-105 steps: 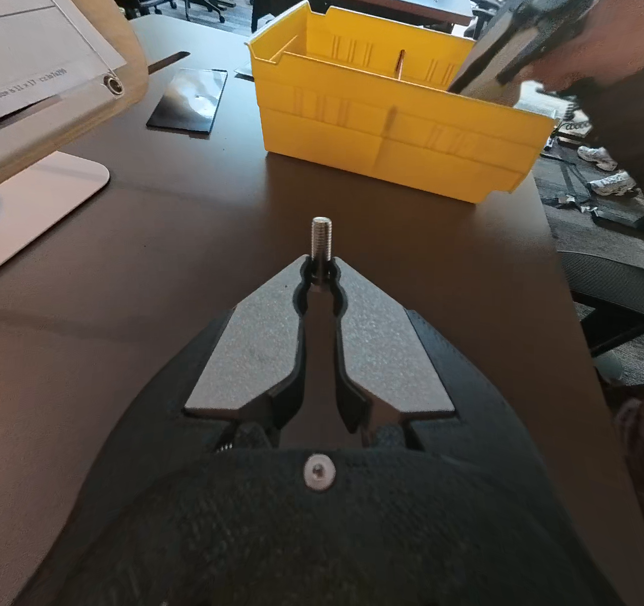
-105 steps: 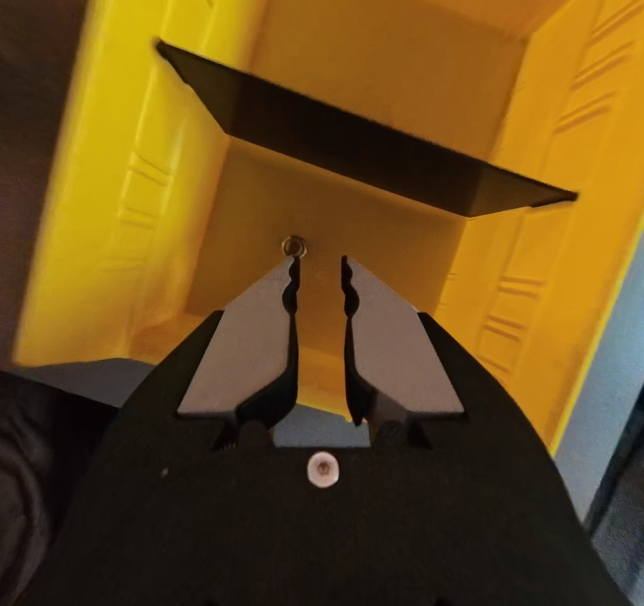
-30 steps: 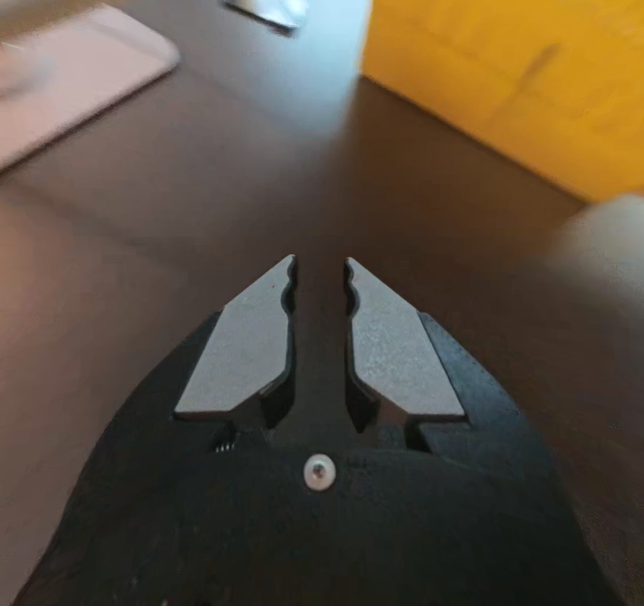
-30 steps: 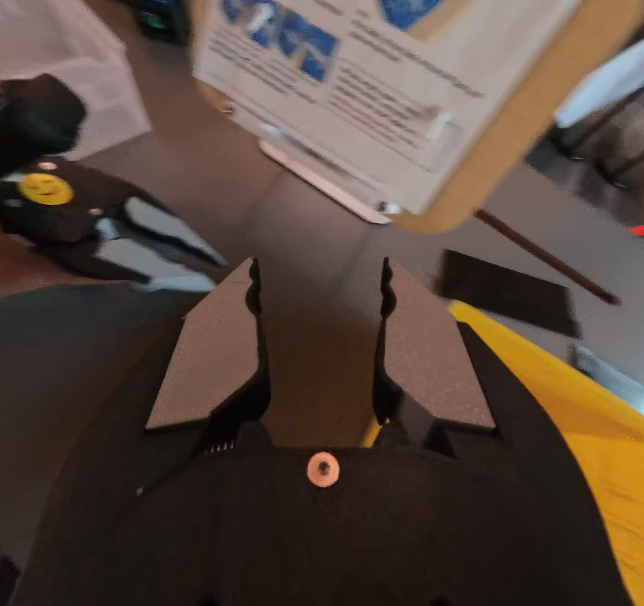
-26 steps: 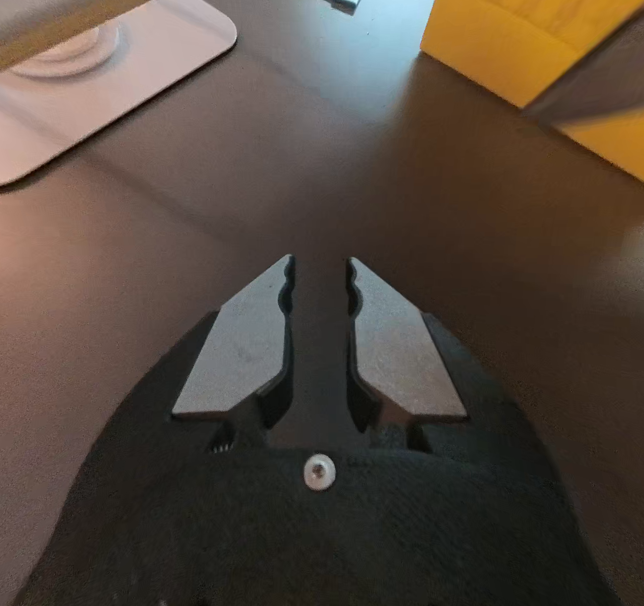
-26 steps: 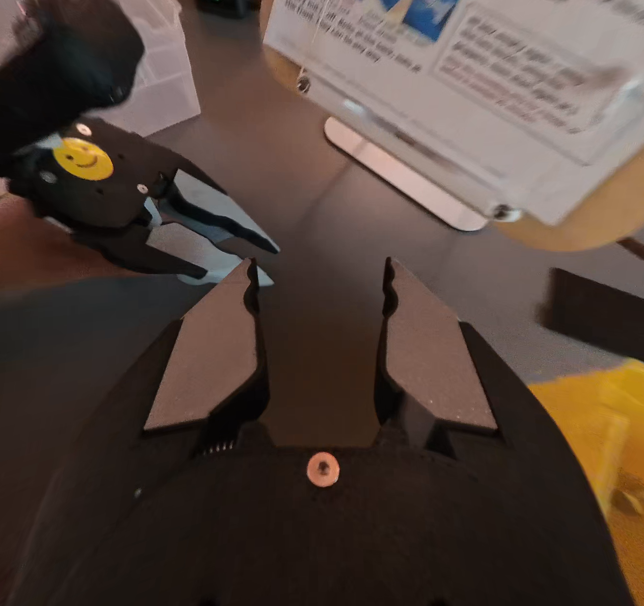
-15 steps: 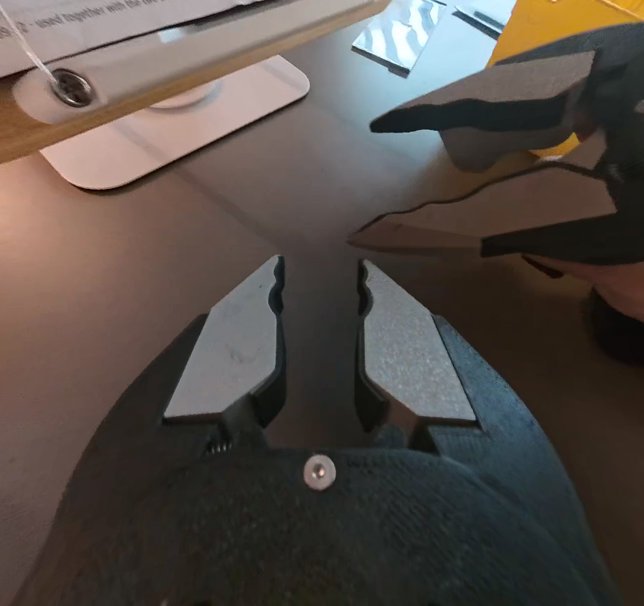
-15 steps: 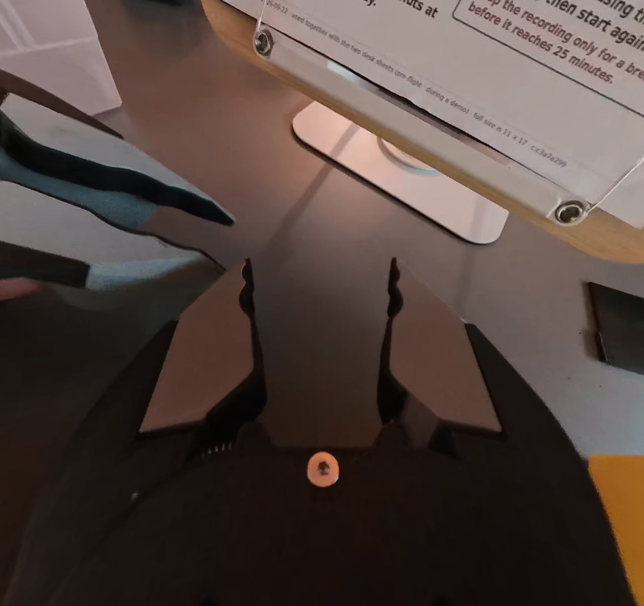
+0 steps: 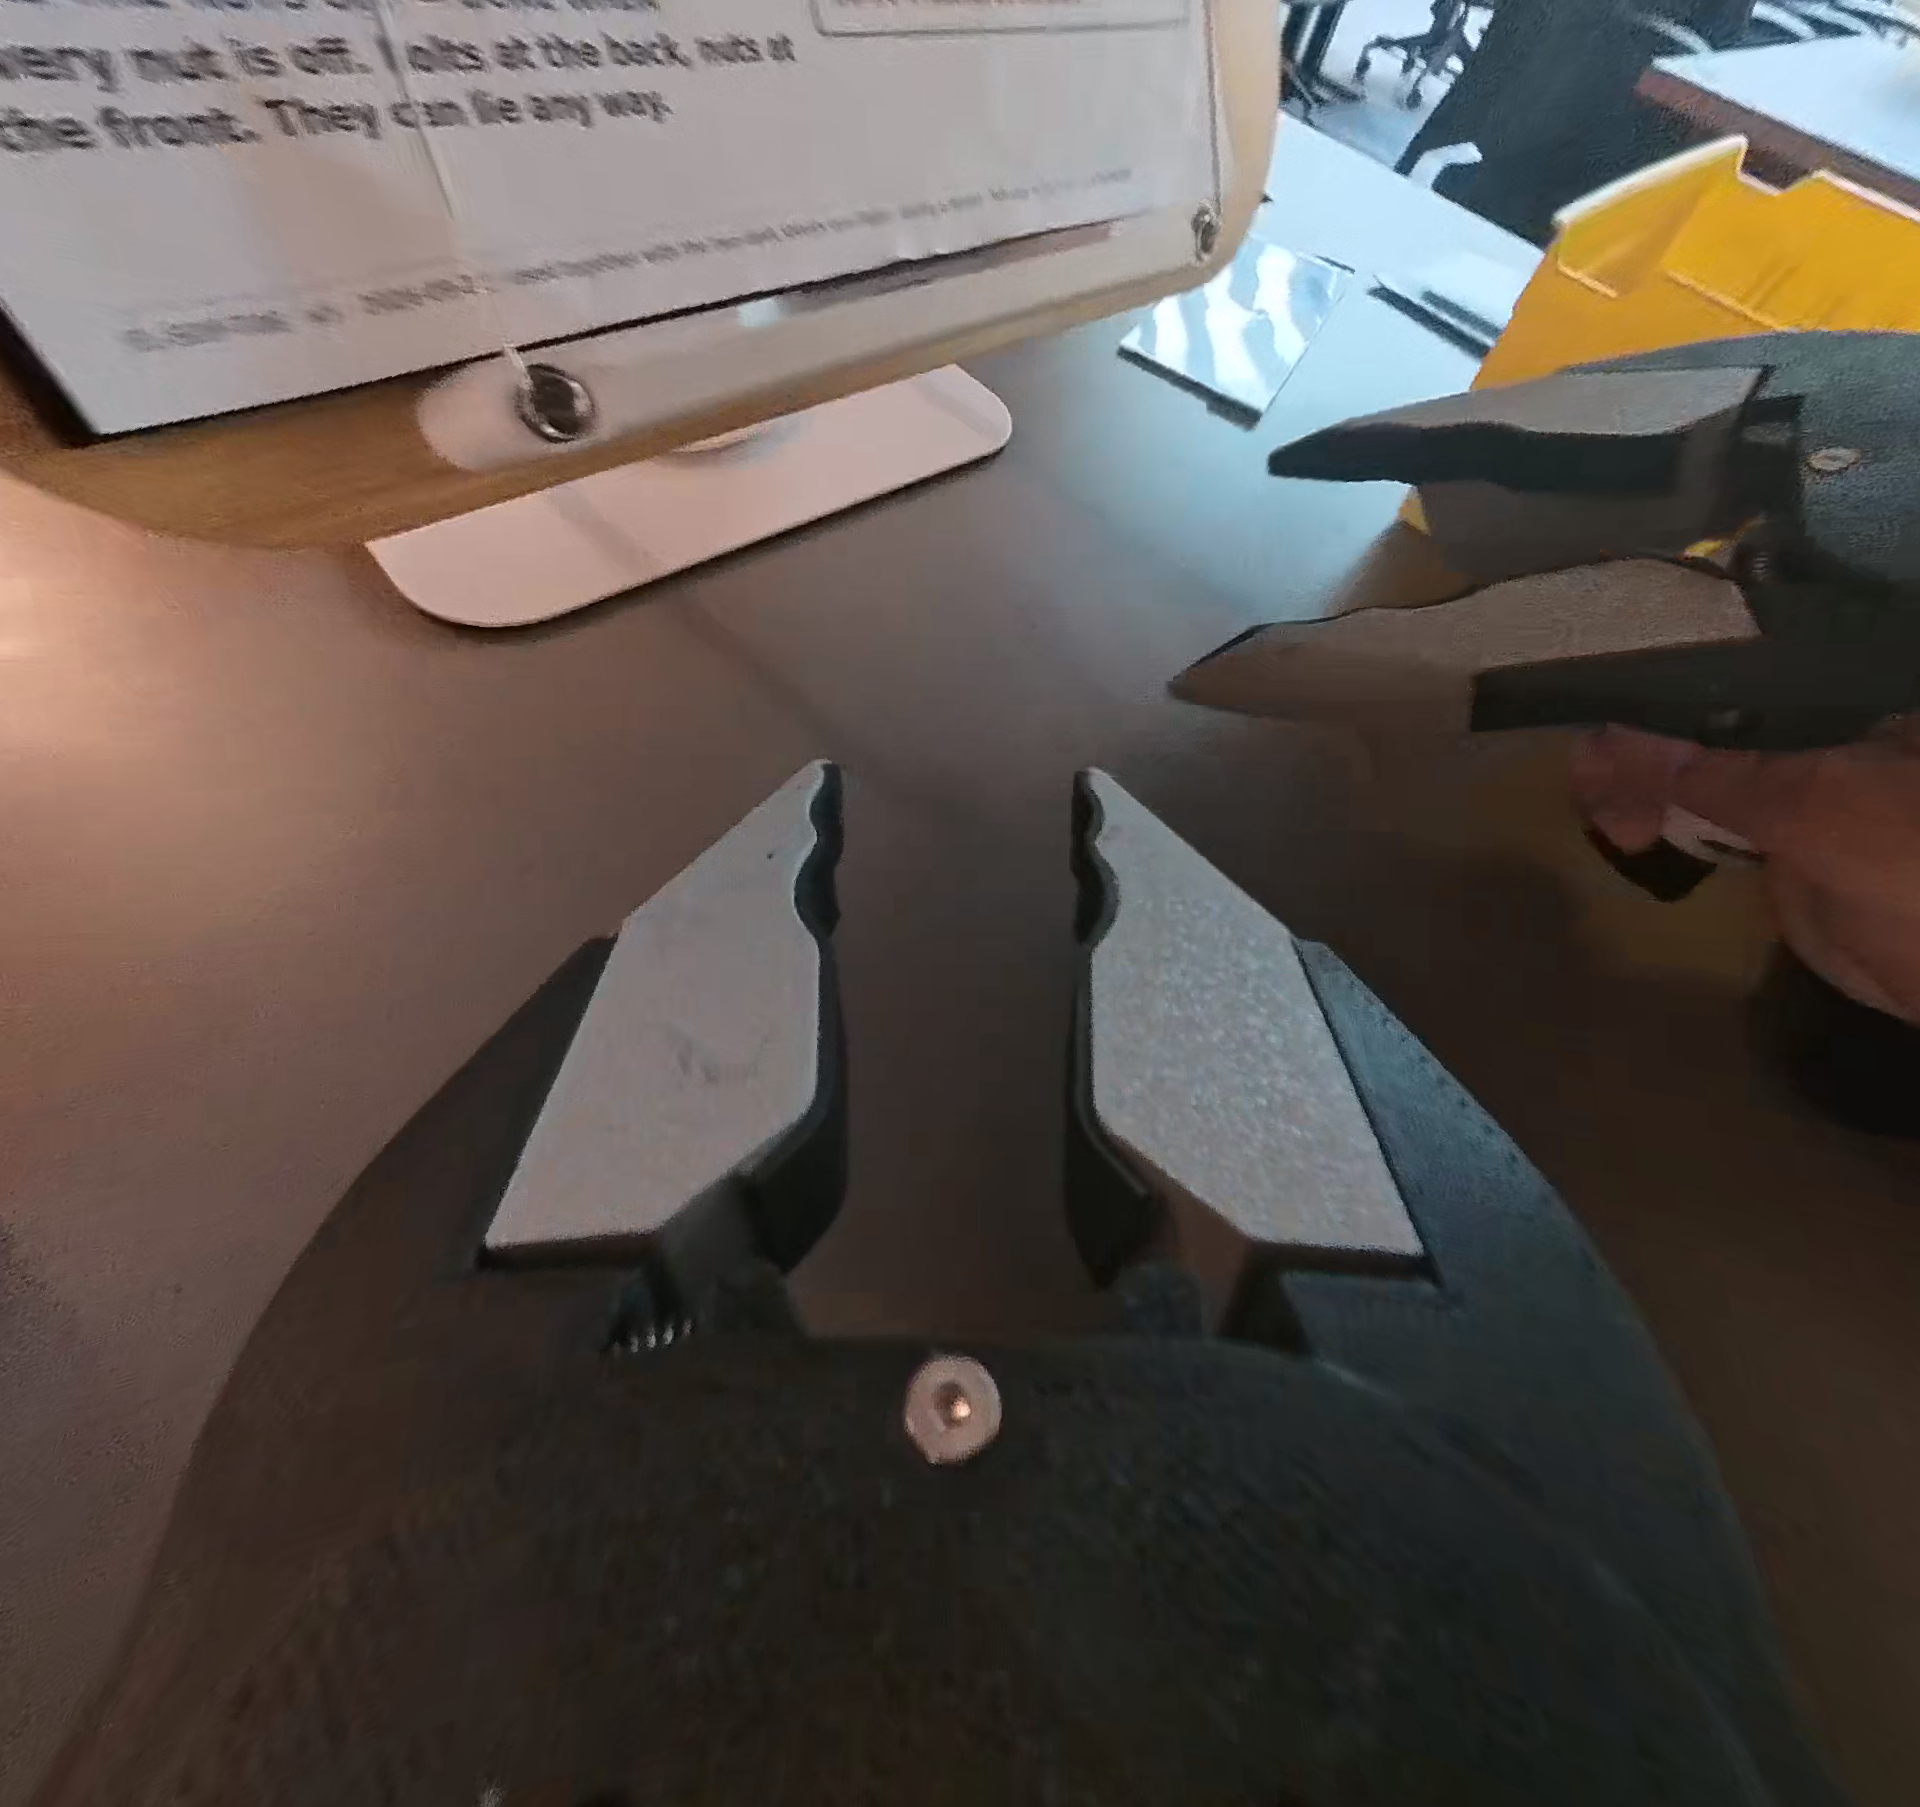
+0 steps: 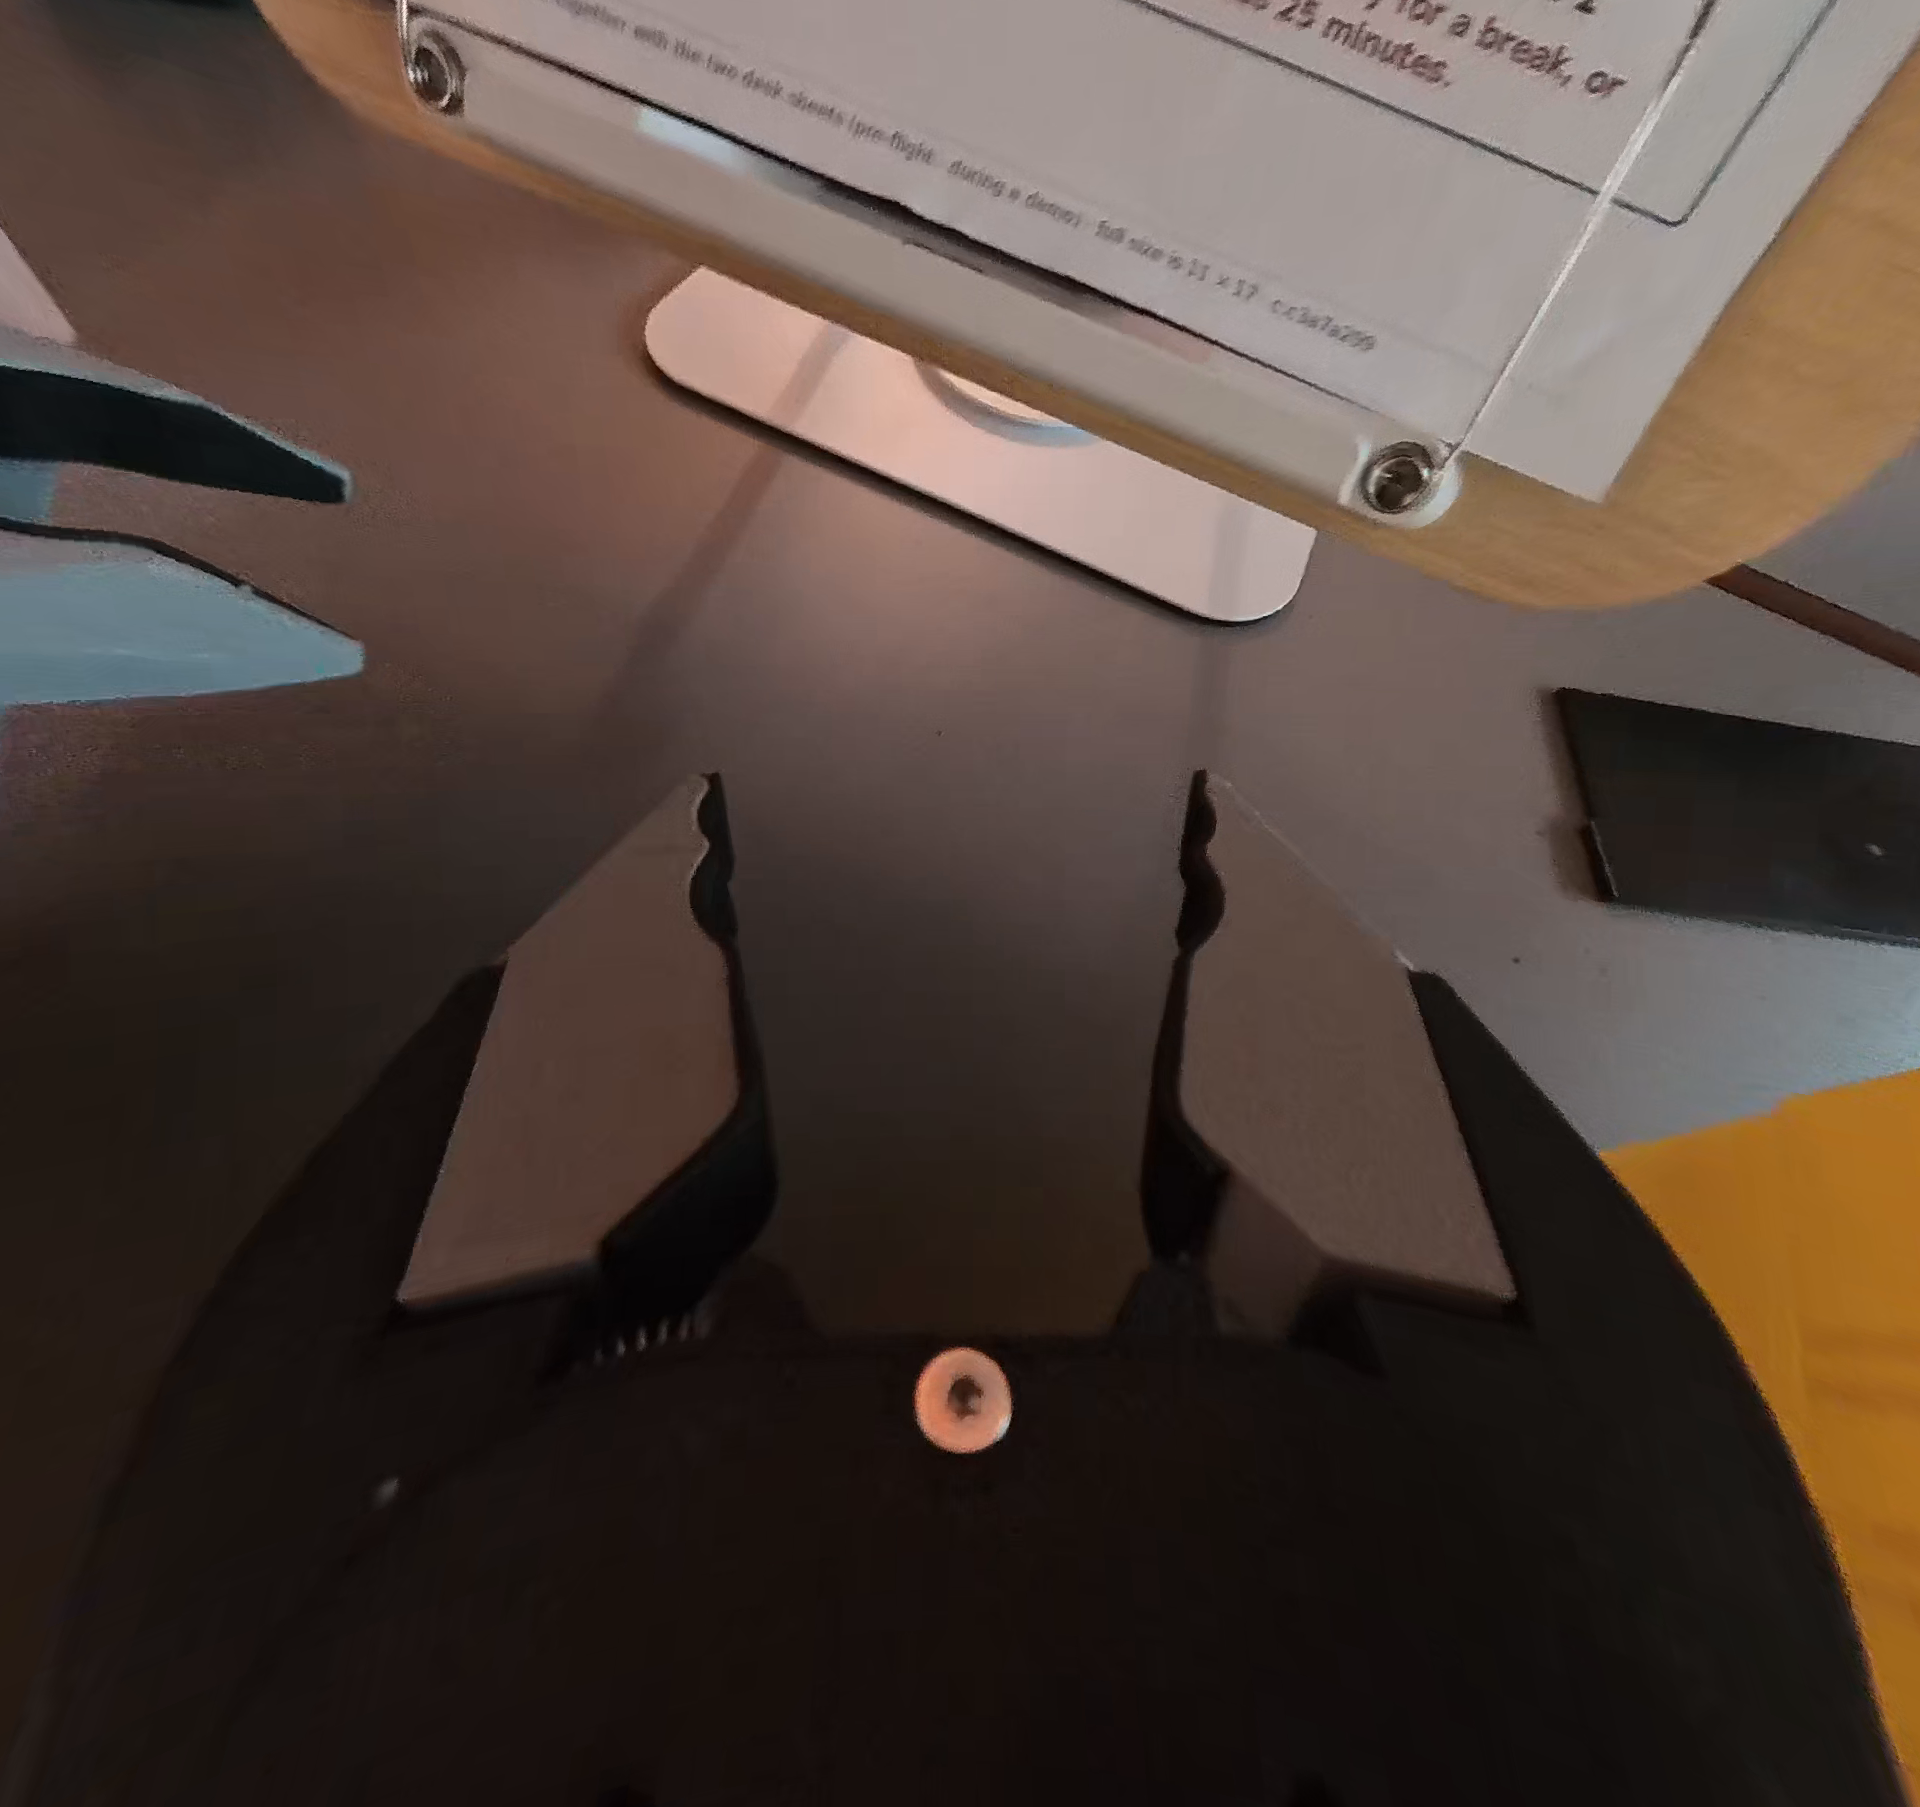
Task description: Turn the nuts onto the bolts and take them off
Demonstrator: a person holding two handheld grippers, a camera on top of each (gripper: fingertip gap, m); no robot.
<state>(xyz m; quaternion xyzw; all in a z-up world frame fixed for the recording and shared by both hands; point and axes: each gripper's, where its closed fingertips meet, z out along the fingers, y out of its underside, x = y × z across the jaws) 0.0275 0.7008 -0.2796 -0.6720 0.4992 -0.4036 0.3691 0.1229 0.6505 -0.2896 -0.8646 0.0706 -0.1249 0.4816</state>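
Observation:
No nut or bolt shows in either view. My left gripper (image 9: 954, 786) is open and empty, low over the dark table (image 9: 312, 822). My right gripper (image 10: 954, 791) is open wider and empty, also over the table (image 10: 935, 697). Each shows in the other's view: the right gripper (image 9: 1226, 573) points in from the right of the left wrist view, and the left gripper (image 10: 348, 573) comes in at the left edge of the right wrist view. Both point toward a sign stand.
A wood-framed sign board with a printed sheet (image 9: 623, 147) on a white flat base (image 9: 686, 521) stands just ahead; it also shows in the right wrist view (image 10: 1039, 147). A yellow bin (image 9: 1714, 271) sits at the right. A dark flat plate (image 10: 1745, 812) lies right.
Both grippers swung from the yellow bin side to face the sign stand and moved closer to it. Both have opened wider.

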